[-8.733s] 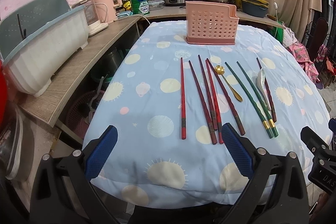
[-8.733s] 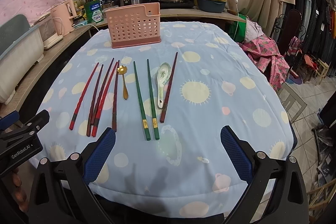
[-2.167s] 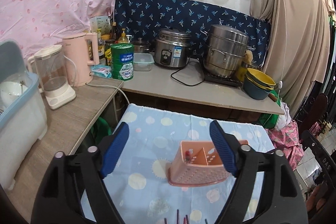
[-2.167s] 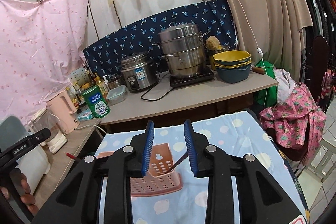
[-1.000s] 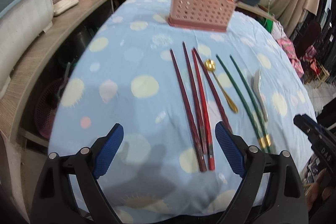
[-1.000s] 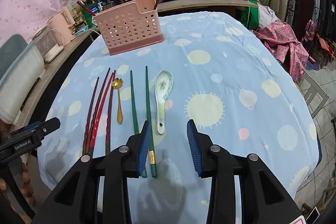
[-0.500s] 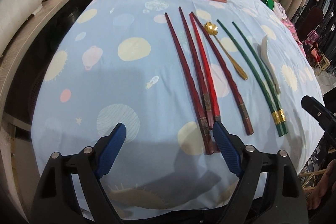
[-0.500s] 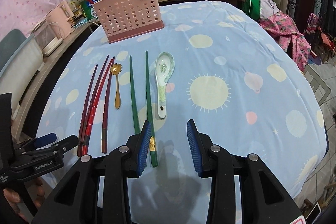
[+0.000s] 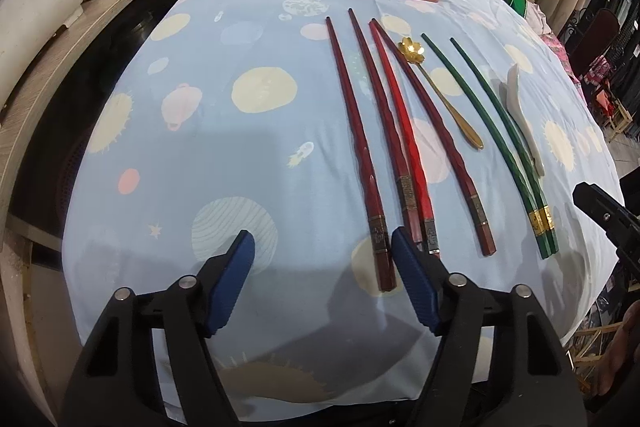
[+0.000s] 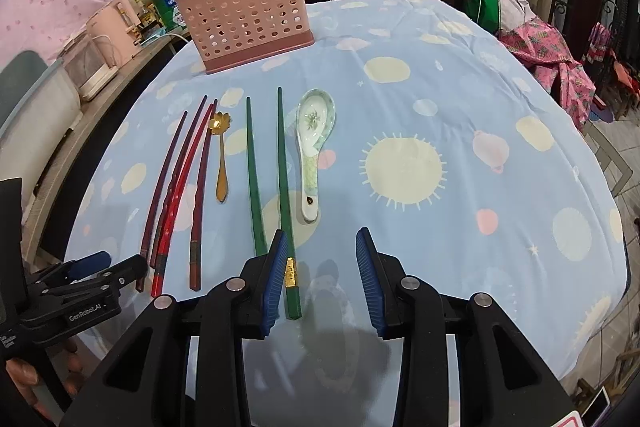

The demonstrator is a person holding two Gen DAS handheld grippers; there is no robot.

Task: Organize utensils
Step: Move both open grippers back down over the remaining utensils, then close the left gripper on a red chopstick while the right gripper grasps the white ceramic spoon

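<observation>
Left tongs (image 9: 320, 259) closing, lower centre, nothing pinched yet, lined up on leftmost chopstick (image 9: 356, 147); right tongs (image 10: 322, 259) part-spread, empty, beside green pair (image 10: 284, 187). Basket (image 10: 248, 15) top.

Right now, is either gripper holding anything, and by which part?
Nothing is held. The left gripper, closing, and the right gripper both hang empty over the blue patterned tablecloth.

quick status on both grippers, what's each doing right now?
Left gripper: jaws closing, nothing between them; dark red chopstick lies just inside the right pad.
Right gripper: jaws partly open, holding nothing, above the green chopstick.
</observation>
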